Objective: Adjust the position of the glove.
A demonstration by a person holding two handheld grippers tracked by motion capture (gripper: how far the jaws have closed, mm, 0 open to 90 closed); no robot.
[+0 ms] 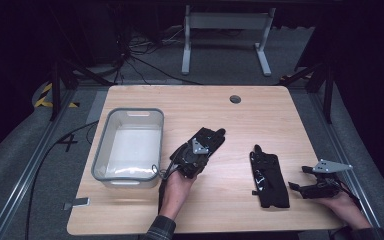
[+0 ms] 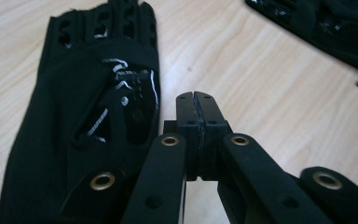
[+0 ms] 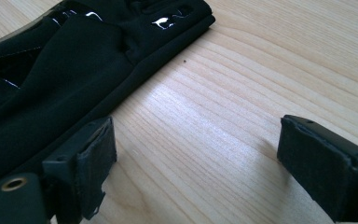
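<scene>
A black glove [image 2: 88, 126] with glossy markings lies close along the left side of my left gripper [image 2: 196, 100]. That gripper's pads are pressed together at the tips, and I see no fabric between them. In the high view the left gripper [image 1: 214, 138] is near the table's middle, over this glove [image 1: 221, 133]. A second black glove [image 1: 269, 176] lies flat further right. My right gripper [image 1: 300, 178] rests beside it near the right edge. Its jaws stand wide apart over bare wood [image 3: 196, 154], with that glove [image 3: 65, 70] just past one pad.
A clear plastic bin [image 1: 130, 112] stands on the left part of the wooden table [image 1: 260, 115]. A round cable hole [image 1: 235, 99] sits near the table's far edge. A person's hands come in from the near edge.
</scene>
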